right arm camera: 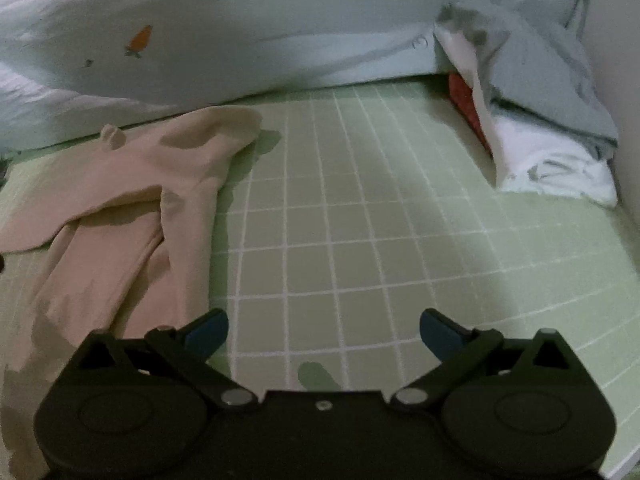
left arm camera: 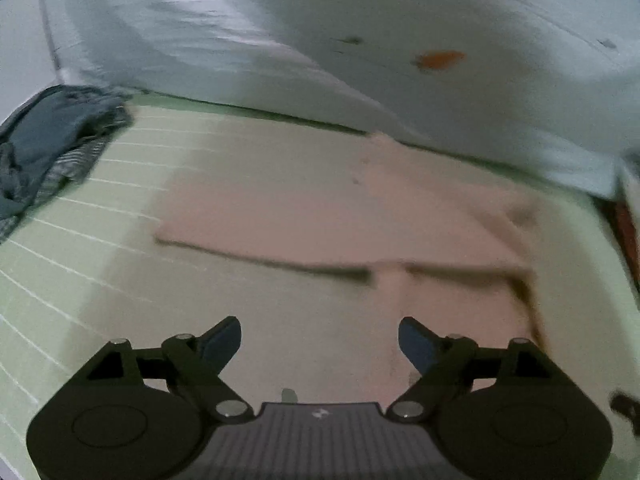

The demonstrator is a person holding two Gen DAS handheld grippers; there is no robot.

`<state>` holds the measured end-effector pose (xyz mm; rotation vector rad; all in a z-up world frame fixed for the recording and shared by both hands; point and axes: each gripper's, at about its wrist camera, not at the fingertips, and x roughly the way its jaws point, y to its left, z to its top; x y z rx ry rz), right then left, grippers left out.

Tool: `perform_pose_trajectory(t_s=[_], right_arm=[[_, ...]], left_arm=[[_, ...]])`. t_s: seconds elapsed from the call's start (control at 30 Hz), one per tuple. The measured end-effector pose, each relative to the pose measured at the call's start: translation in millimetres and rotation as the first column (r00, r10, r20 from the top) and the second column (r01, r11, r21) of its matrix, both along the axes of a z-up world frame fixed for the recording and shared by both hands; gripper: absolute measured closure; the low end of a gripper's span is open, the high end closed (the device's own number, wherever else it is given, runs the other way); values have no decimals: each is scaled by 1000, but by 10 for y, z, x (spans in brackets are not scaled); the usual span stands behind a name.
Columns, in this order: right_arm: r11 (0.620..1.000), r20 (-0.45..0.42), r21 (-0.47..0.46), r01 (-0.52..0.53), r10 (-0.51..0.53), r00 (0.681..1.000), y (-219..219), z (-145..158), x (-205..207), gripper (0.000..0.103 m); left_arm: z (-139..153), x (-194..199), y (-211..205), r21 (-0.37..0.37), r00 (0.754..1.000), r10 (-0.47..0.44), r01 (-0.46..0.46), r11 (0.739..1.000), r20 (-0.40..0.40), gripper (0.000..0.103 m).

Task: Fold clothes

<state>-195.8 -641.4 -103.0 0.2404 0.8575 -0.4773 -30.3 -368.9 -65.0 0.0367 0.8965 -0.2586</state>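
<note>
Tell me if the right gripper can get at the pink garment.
Probably yes: the right gripper is open over bare green sheet, and the pink garment lies just beside it, nothing between.

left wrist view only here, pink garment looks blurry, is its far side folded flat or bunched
Observer: Bunched. In the right wrist view the pink garment lies rumpled, with a sleeve trailing toward the pale blue bedding.
Operator: is the right gripper holding any of it
Observer: No. The right gripper is open over the bare green grid sheet, beside the garment.
Operator: anything else over on that side
Observer: Yes. A heap of white and grey clothes lies at the sheet's far right corner, with something red tucked behind it.
</note>
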Motion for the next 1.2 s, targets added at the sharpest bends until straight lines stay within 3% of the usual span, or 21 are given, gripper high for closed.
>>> perform_pose_trajectory(t_s=[0.1,0.3,0.47,0.6,0.7,0.83,1.0,1.13,1.2], right_arm=[[1000,19,7,-29,29,999,-37,18,-157,0],[992,-15,-2,-124,124,992,36,-60,-338,0],[983,-50,19,-184,184,982,237,-160,-450,0],[980,-66,24,-199,201,977,482,-157,-441,1],[980,-48,57,-190,193,980,659,-143,-454,15],[986,-69,108,-125,133,989,820,-248,-396,49],[989,-60,145,9,-1,998,876,-335,-352,63],[987,-38,134,87,-82,996,952,-358,-369,96],[985,-27,123,118,-115,993,1021,-324,-366,97]], left_arm=[[-10,-341,-185,14,999,-41,41,999,5,12],[-7,-835,-252,50,1000,-18,17,999,17,10],[-74,-1096,-87,50,999,47,-46,998,-7,9],[-120,-1131,92,73,998,18,-15,997,-53,9],[-73,-1077,244,77,999,1,2,997,-46,9],[-40,-958,440,88,998,-55,59,994,-39,9],[-40,-762,656,97,993,-114,117,988,-33,9],[-45,-594,834,94,990,-138,139,986,-23,9],[-48,-504,915,84,990,-138,140,987,-24,9]])
